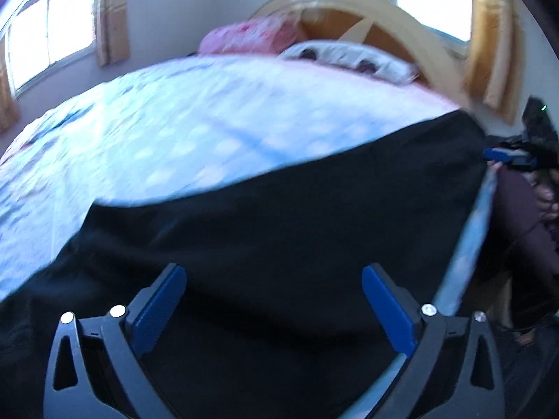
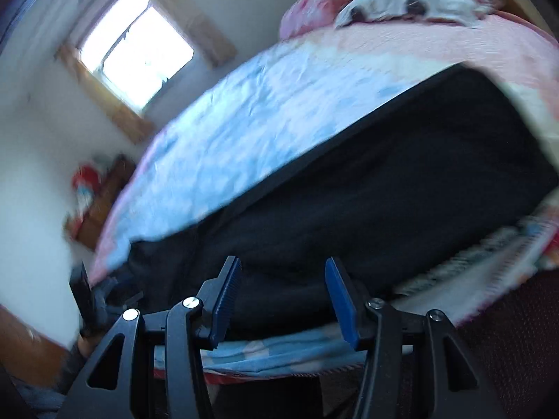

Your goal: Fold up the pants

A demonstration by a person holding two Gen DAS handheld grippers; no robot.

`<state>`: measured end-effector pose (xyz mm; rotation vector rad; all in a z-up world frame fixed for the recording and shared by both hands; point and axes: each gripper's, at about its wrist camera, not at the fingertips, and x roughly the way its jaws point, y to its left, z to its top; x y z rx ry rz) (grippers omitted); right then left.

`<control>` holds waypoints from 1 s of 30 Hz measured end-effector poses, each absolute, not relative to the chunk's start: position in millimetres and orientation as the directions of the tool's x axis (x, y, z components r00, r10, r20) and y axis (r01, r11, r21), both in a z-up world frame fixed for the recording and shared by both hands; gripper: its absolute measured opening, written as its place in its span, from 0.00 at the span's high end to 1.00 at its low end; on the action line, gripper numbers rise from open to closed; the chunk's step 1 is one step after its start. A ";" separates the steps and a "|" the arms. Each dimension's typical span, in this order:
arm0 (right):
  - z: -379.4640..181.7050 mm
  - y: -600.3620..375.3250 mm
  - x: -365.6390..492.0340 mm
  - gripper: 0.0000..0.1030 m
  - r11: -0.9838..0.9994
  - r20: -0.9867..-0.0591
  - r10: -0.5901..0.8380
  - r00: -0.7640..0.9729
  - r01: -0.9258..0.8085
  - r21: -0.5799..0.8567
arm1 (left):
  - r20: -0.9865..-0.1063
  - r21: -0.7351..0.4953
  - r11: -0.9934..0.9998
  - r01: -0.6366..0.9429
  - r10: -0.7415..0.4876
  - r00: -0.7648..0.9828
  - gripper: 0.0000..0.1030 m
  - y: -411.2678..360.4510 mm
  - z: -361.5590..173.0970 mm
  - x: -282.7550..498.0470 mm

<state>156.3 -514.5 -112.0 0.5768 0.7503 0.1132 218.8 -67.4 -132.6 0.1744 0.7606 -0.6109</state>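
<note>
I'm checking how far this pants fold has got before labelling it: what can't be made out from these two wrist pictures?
- Black fabric pants: left wrist view, near end cut off by the frame edge and the open left gripper; waistband and legs indistinguishable in the dark blur.
- Same pants: right wrist view, near hem behind the right gripper; fold layers unreadable.
- Blue patterned bedspread: print smeared by motion blur.

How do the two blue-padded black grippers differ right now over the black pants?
The left gripper has its jaws spread wide, while the right gripper stands about half as open. The left one hangs over the middle of the black pants; the right one sits at the pants' near edge by the bed's border. Both are empty, pads clear of the cloth.
</note>
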 end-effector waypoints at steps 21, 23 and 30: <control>-146.5 -632.7 127.4 0.63 0.595 -0.556 0.153 0.817 0.373 0.712 | -0.741 -0.084 0.695 0.714 -0.522 0.422 0.00 -167.5 -156.9 220.1; -150.7 -635.8 128.2 0.63 0.574 -0.564 0.157 0.811 0.390 0.720 | -0.740 -0.086 0.695 0.714 -0.524 0.421 0.00 -166.3 -156.6 220.2; -157.8 -642.8 113.0 0.53 0.512 -0.538 0.156 0.828 0.399 0.761 | -0.740 -0.103 0.705 0.702 -0.526 0.420 0.00 -166.3 -153.0 219.9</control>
